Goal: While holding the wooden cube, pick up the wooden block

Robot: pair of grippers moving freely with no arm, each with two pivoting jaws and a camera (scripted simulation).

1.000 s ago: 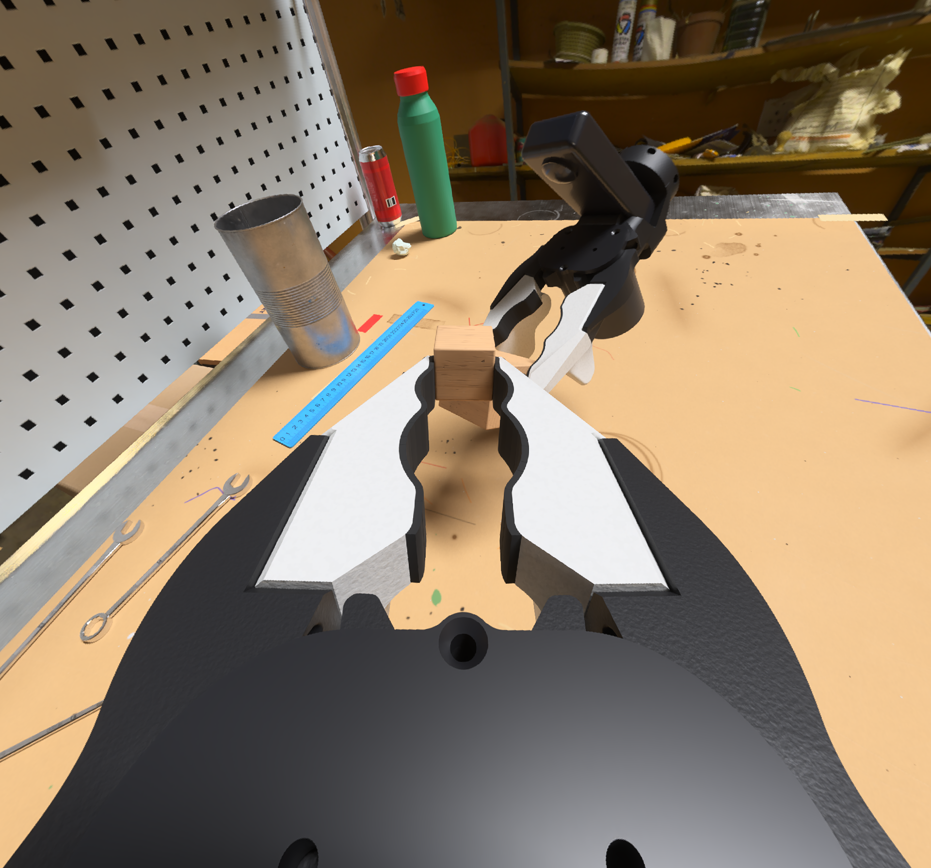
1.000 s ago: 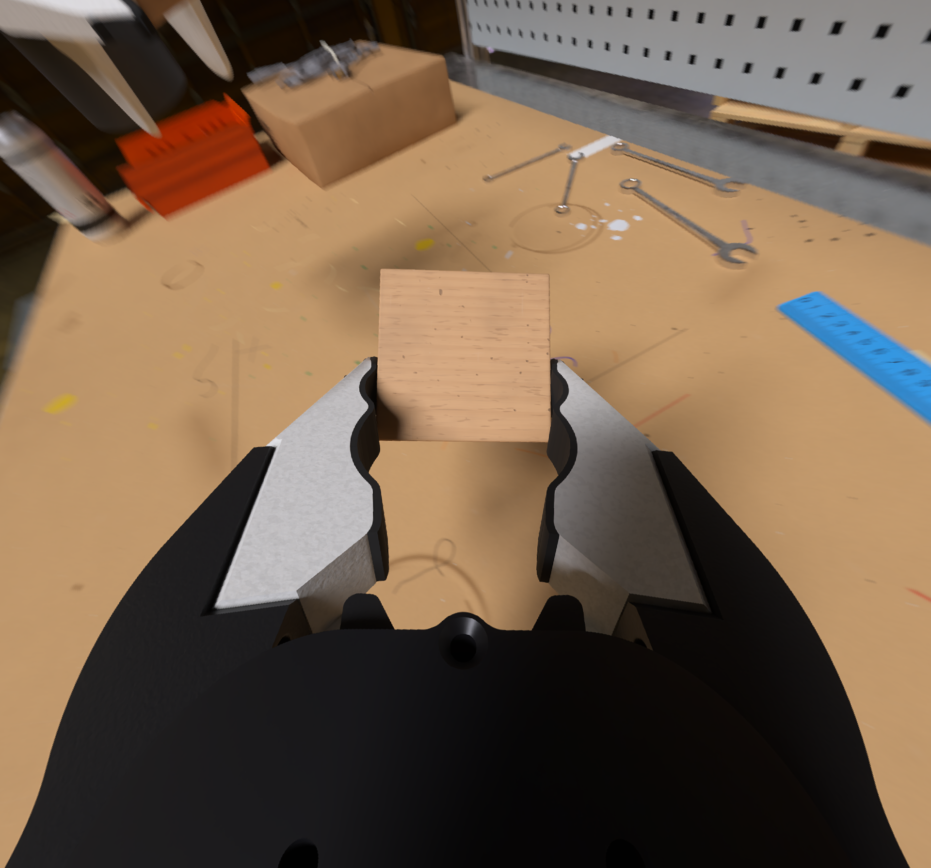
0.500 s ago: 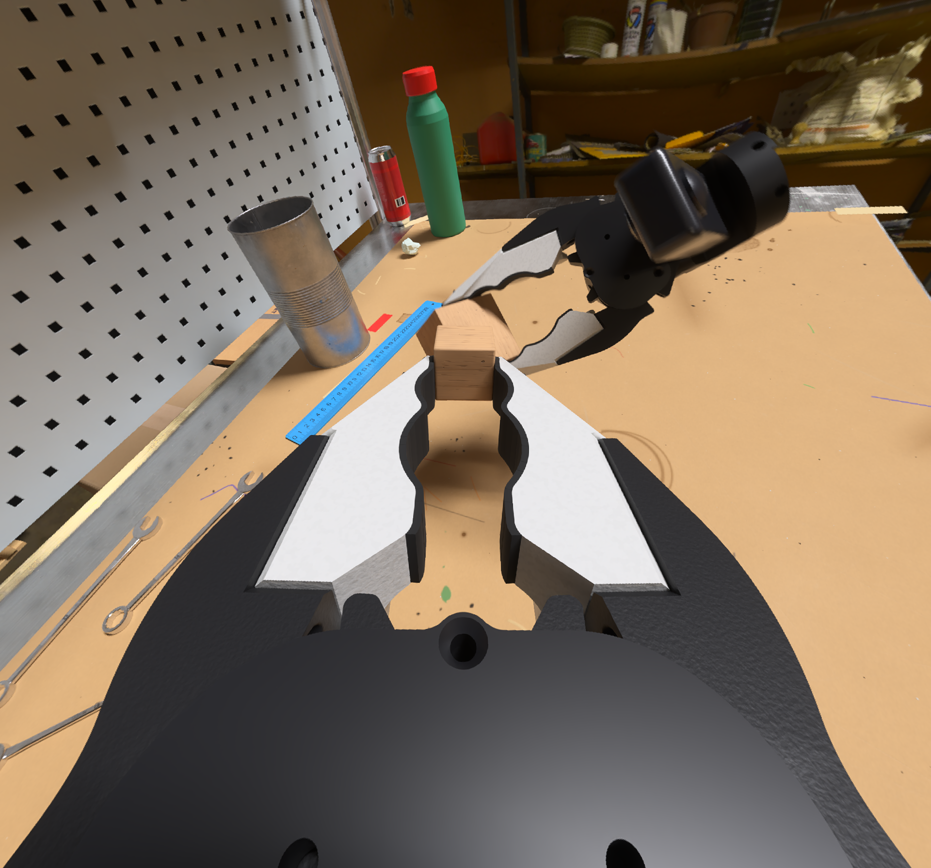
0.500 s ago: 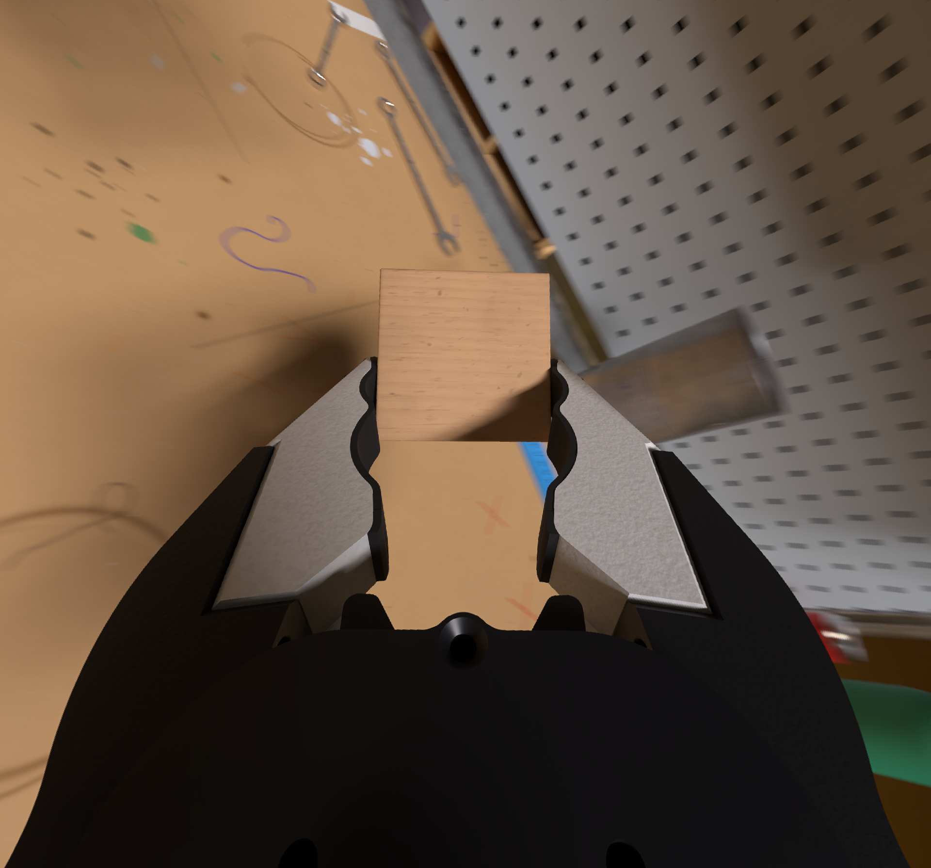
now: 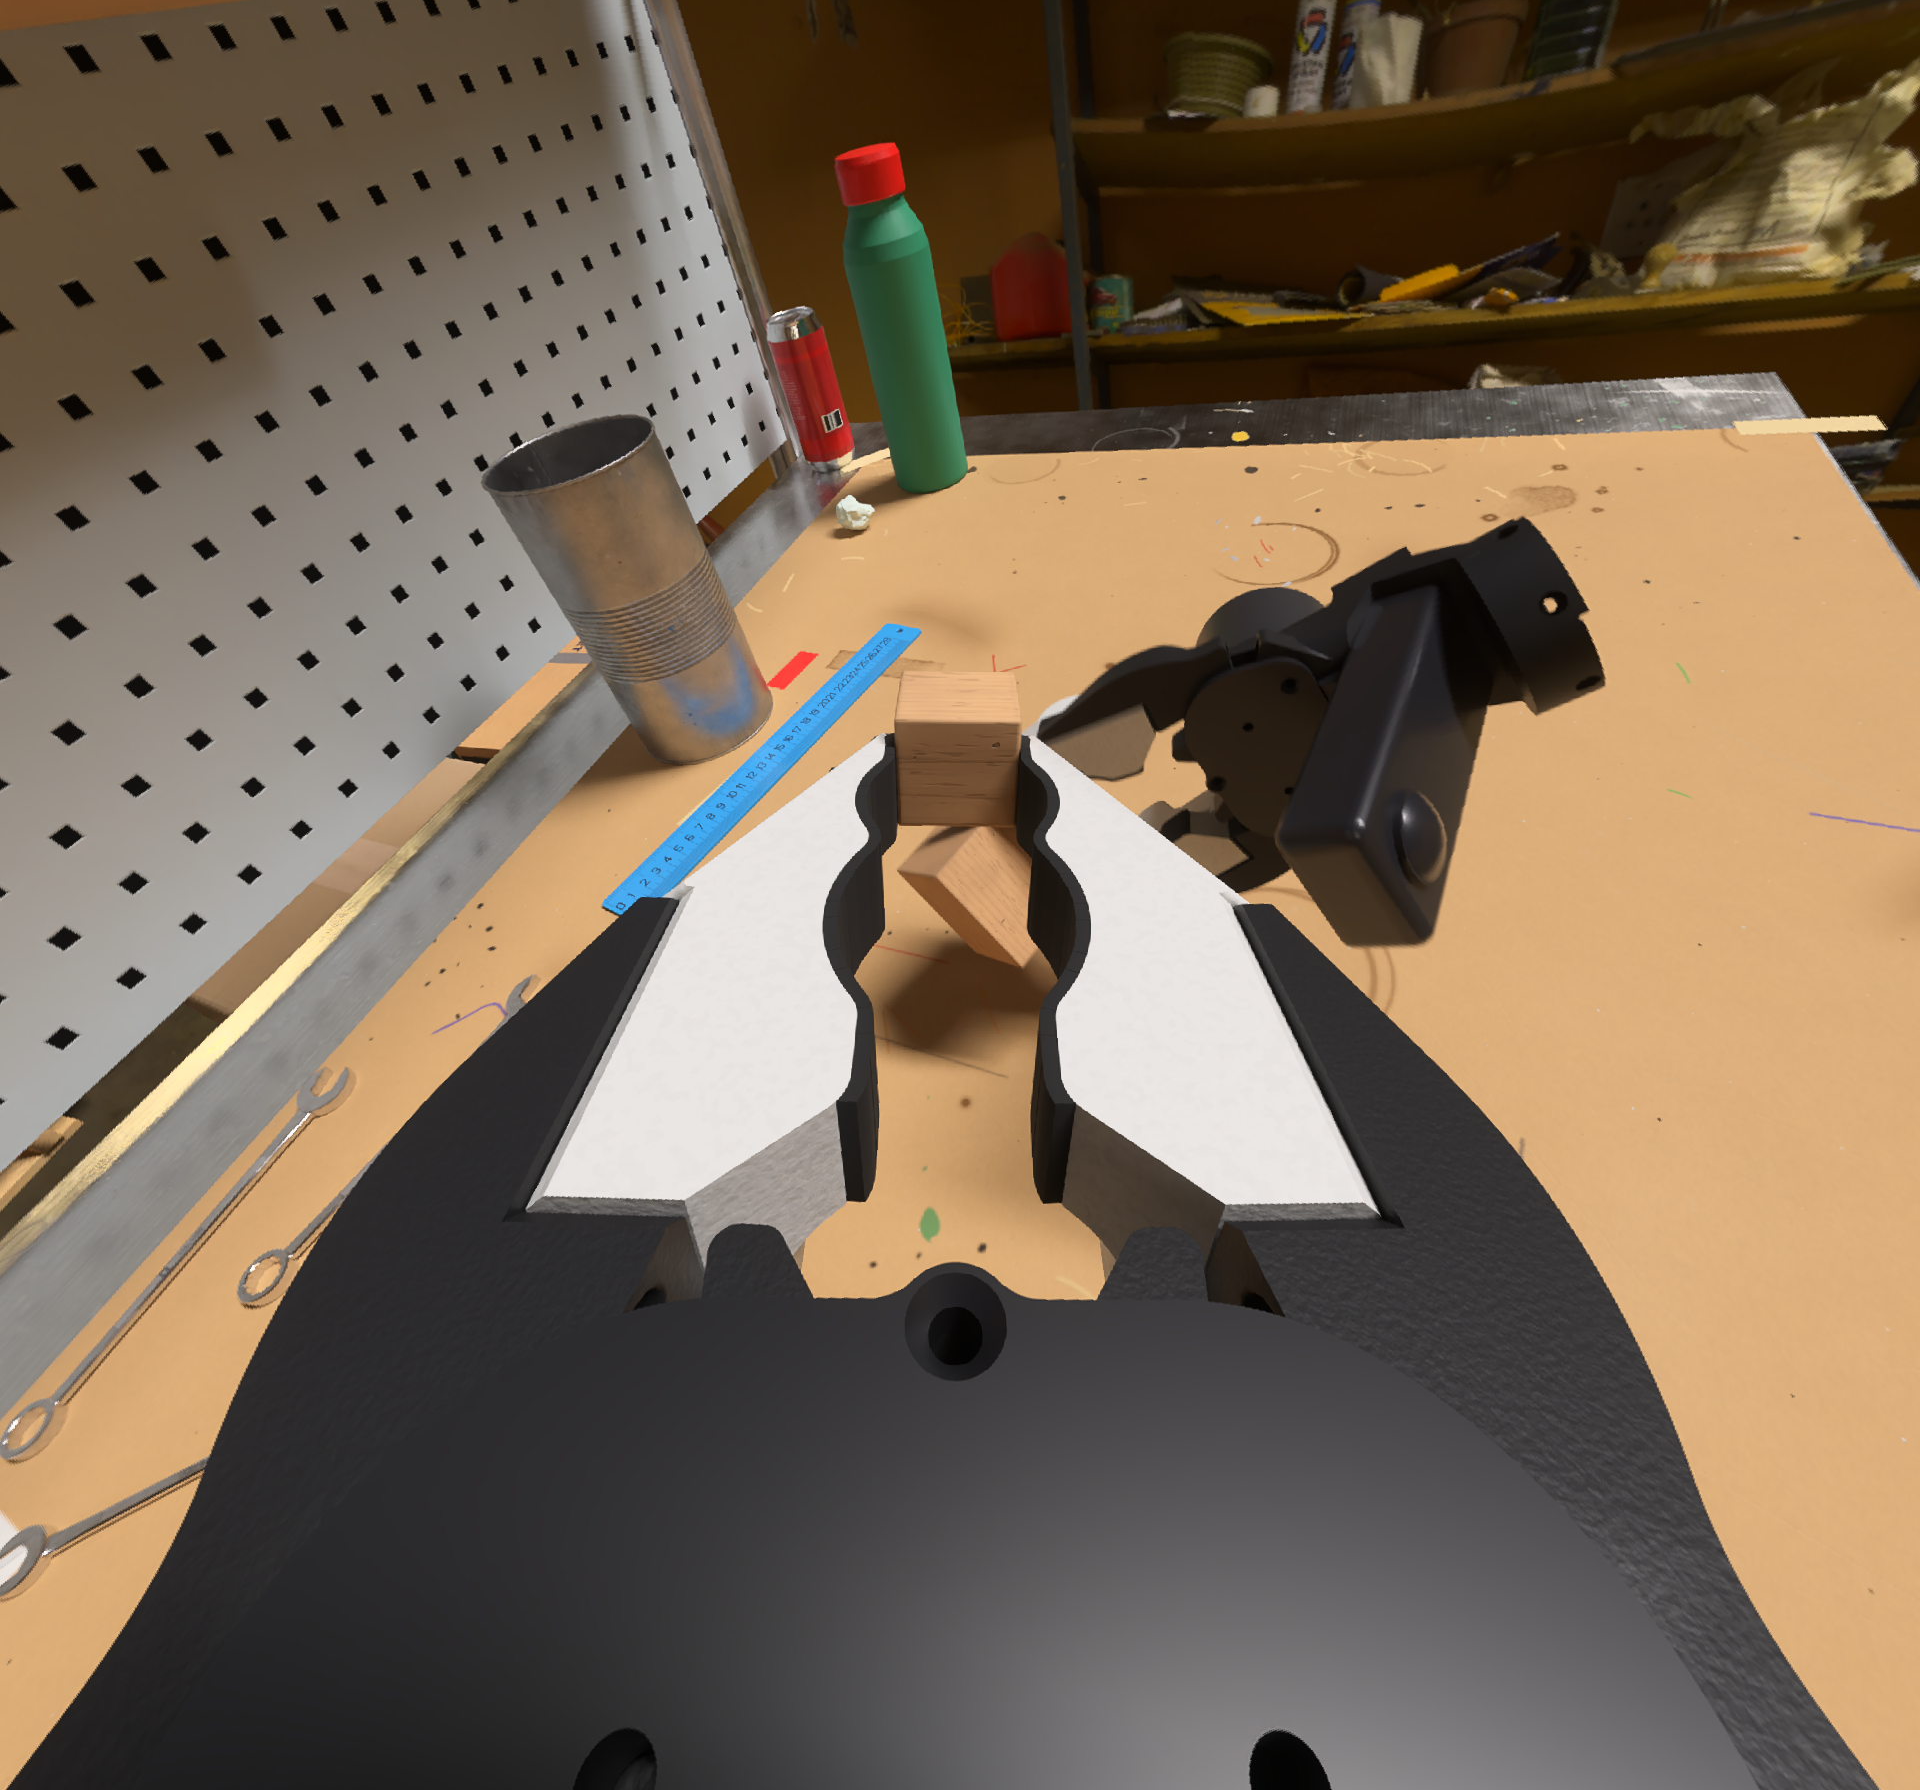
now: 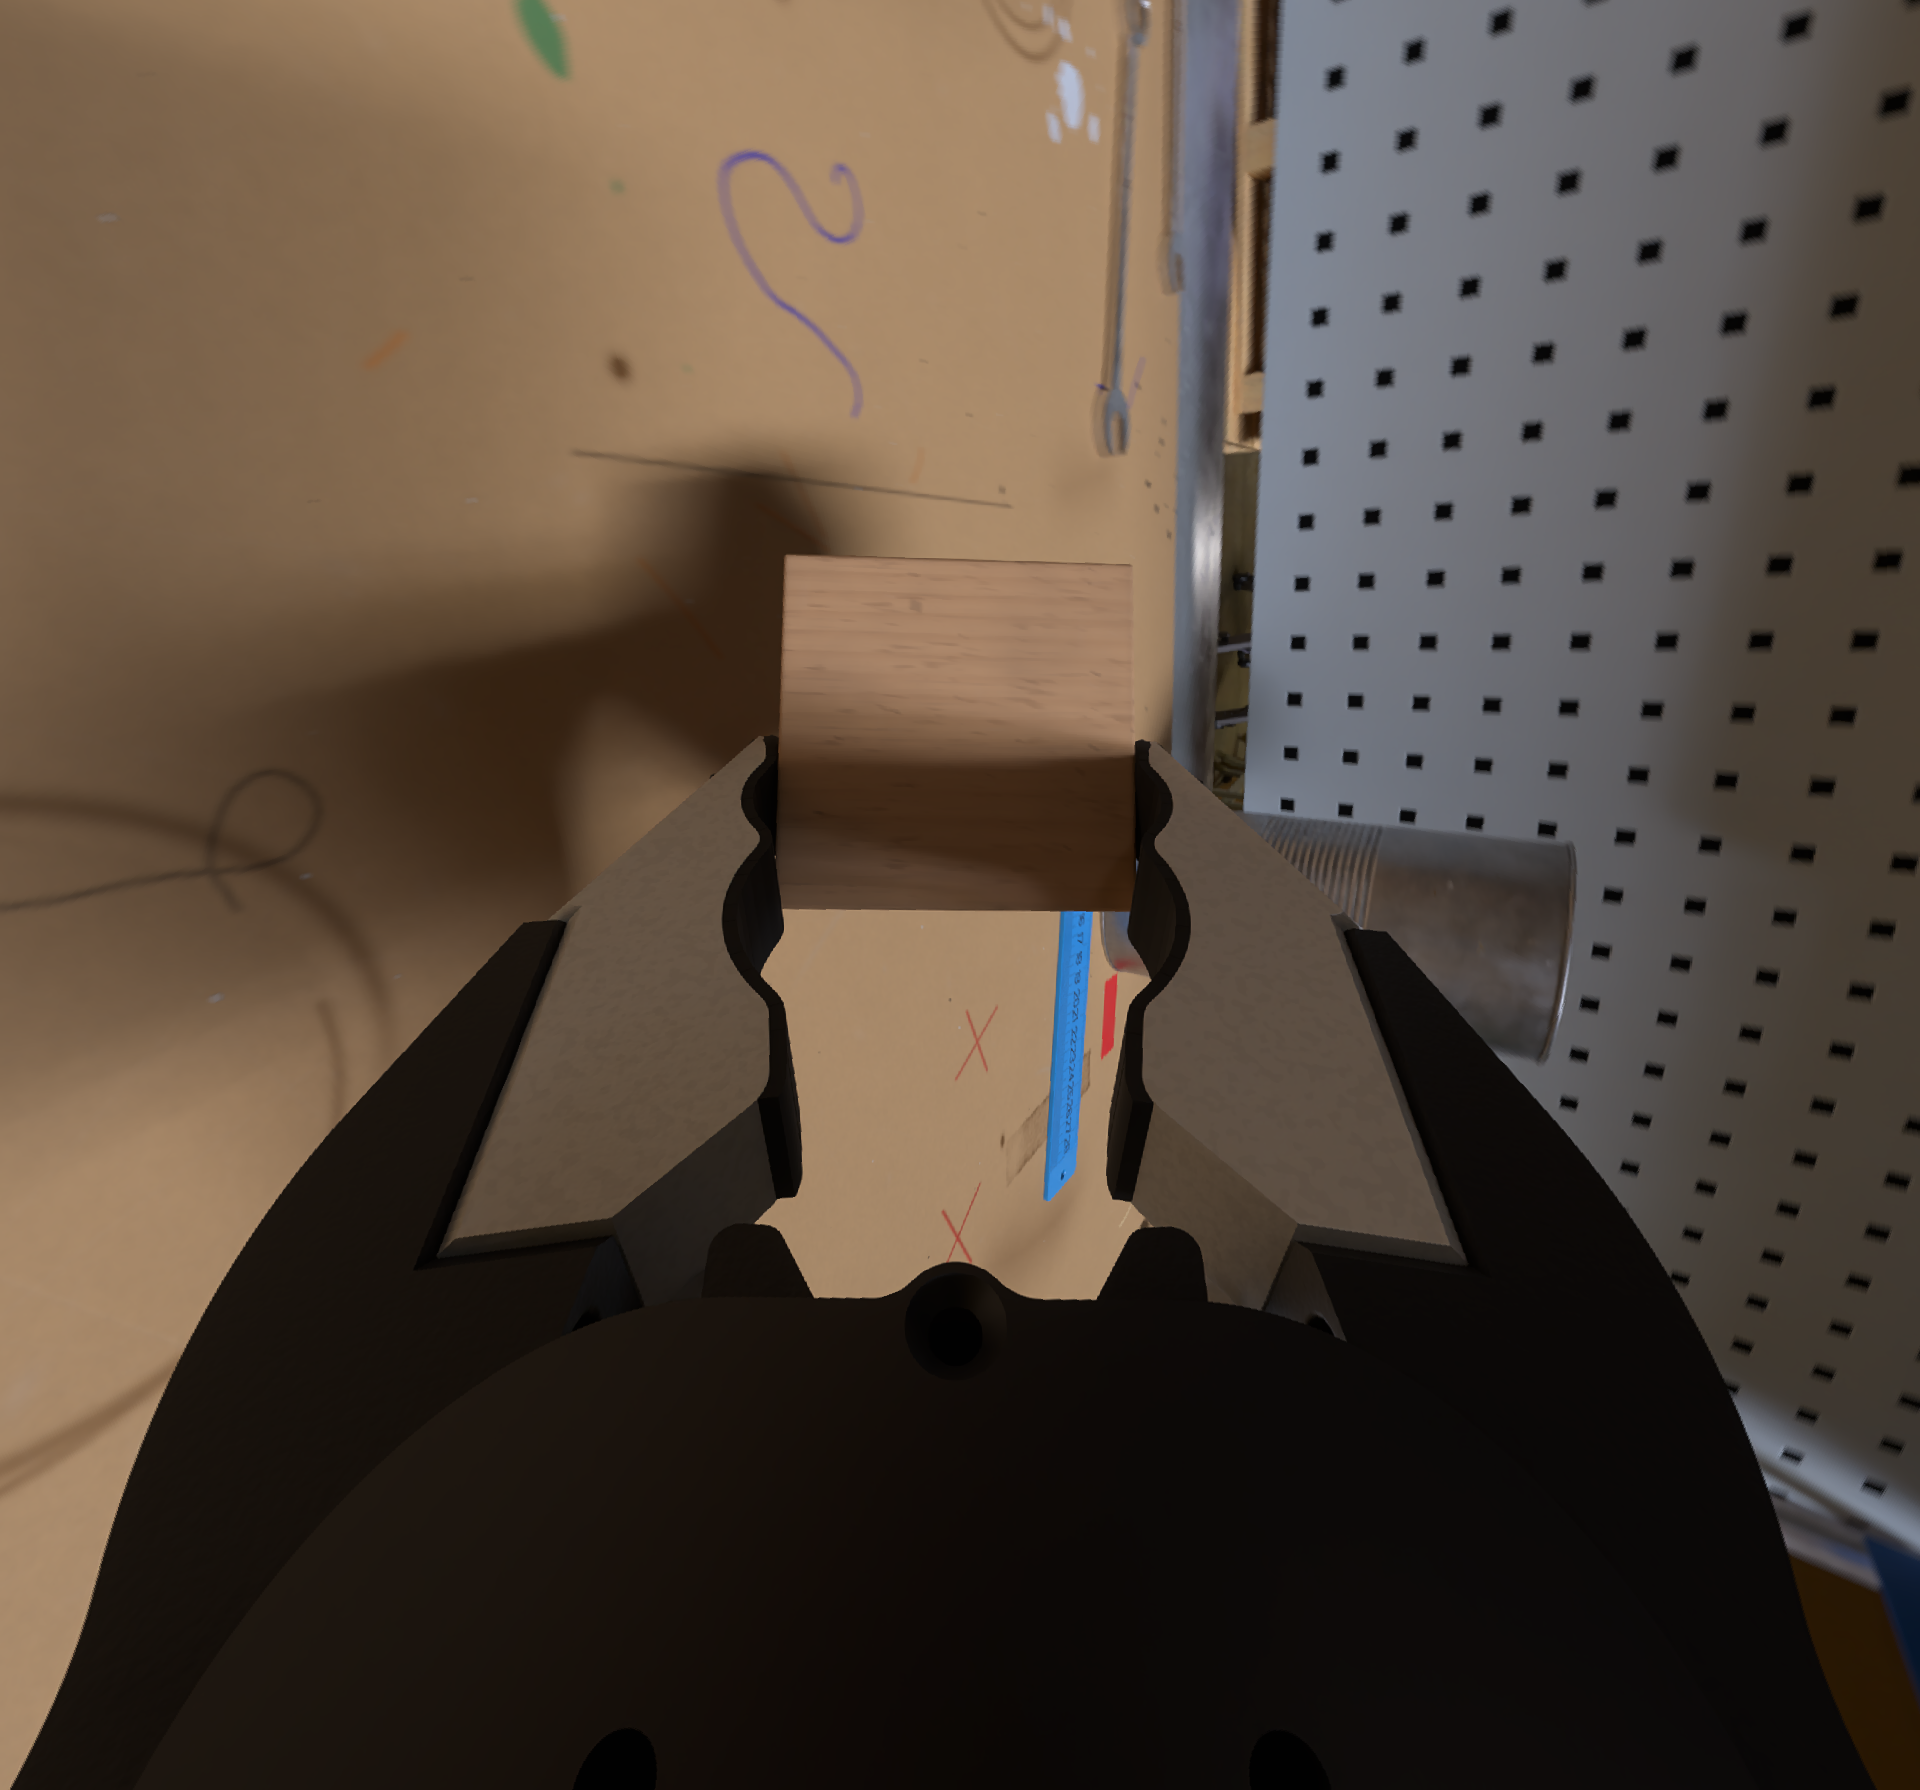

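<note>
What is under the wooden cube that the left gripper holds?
A second wooden piece, the wooden block, shows tilted below the wooden cube, between the left gripper's fingers. Its far end is covered, so contact cannot be judged.

Tan workbench carries steel cup, blue ruler, green bottle, spanners

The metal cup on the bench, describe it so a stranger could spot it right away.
Find the white pegboard along the bench's edge. The metal cup stands upright at its foot, just beyond the blue ruler. It is the only open, bare steel thing there, wider at its mouth, unlike the capped green bottle and red can farther back.
</note>
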